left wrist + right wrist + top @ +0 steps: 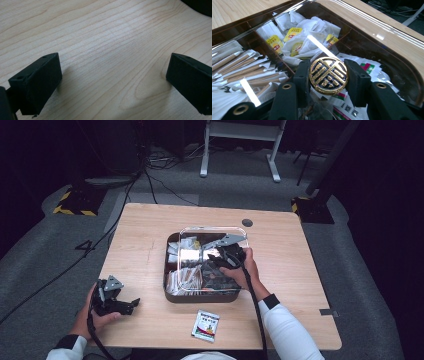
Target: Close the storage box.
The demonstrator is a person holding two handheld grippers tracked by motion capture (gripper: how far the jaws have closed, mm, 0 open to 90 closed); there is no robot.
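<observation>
A dark brown compartment box (169, 296) sits mid-table under a clear lid (212, 230). At the lid's middle is a round black-and-gold knob (328, 78). My right gripper (220, 262) is over the box, and the right gripper view shows it (328, 72) shut on that knob, one jaw on each side. Under the lid lie yellow-tagged tea bags (294, 33), paper-wrapped sticks (244, 67) and green-and-red sachets (367, 67). My left gripper (131, 306) rests low at the table's front left corner. Its jaws (113, 80) stand wide open over bare wood.
One loose green-and-red sachet (206, 325) lies on the table in front of the box, near the front edge. A dark round grommet (247, 222) sits in the tabletop behind the box. Cables and a desk frame (240, 140) are on the floor beyond.
</observation>
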